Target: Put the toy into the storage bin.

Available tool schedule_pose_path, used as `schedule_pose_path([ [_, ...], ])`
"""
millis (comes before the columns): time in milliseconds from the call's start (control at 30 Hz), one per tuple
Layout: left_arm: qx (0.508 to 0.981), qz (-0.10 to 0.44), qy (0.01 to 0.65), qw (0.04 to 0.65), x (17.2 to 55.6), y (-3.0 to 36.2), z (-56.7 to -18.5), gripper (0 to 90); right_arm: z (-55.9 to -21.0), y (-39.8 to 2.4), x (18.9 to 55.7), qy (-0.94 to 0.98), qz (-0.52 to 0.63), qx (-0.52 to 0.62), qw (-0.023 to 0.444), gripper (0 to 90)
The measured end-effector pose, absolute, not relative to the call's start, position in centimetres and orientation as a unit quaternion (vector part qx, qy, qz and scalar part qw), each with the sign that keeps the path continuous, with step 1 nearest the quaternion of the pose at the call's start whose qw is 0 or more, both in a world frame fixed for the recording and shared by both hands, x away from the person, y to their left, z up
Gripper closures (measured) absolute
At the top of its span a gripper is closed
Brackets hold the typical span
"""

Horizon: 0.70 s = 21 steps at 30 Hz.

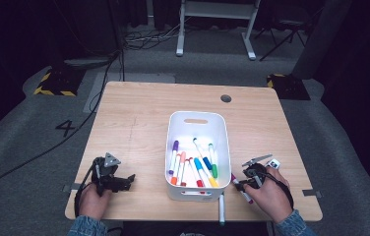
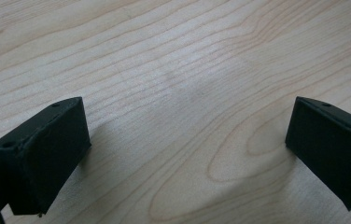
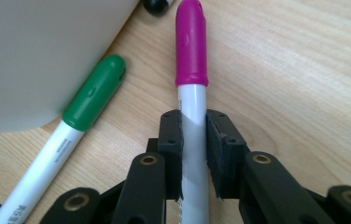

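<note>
Magenta-capped marker (image 3: 191,107) in right claw (image 3: 193,140)

Light wood-grain worktop (image 1: 138,118), pretty bare. A white plastic bin (image 1: 198,120) sits just right of centre; a green-capped white marker (image 1: 221,209) lies on the wood at its 5 o'clock corner.

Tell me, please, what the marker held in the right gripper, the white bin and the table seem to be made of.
Magenta-capped marker: probably plastic; the cap is smooth with soft highlights, the white barrel slightly glossy.
White bin: likely moulded plastic; the walls look matte, with rounded corners and a cut-out handle.
Table: light wood grain with a satin sheen; real wood or a laminate, I cannot tell.
</note>
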State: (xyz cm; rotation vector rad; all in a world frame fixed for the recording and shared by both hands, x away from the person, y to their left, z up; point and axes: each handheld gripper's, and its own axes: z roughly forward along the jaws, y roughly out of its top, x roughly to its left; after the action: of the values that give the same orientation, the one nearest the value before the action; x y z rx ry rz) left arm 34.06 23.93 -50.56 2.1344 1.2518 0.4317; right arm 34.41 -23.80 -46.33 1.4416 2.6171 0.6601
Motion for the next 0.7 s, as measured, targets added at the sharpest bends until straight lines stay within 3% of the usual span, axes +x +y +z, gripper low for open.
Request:
schedule_pose_path([
  [700, 0.808, 0.163, 0.474, 0.310, 34.1, 23.9, -50.6, 0.0, -41.9, -25.3, 34.2, 0.826, 0.289, 0.481, 0.054, 77.0],
])
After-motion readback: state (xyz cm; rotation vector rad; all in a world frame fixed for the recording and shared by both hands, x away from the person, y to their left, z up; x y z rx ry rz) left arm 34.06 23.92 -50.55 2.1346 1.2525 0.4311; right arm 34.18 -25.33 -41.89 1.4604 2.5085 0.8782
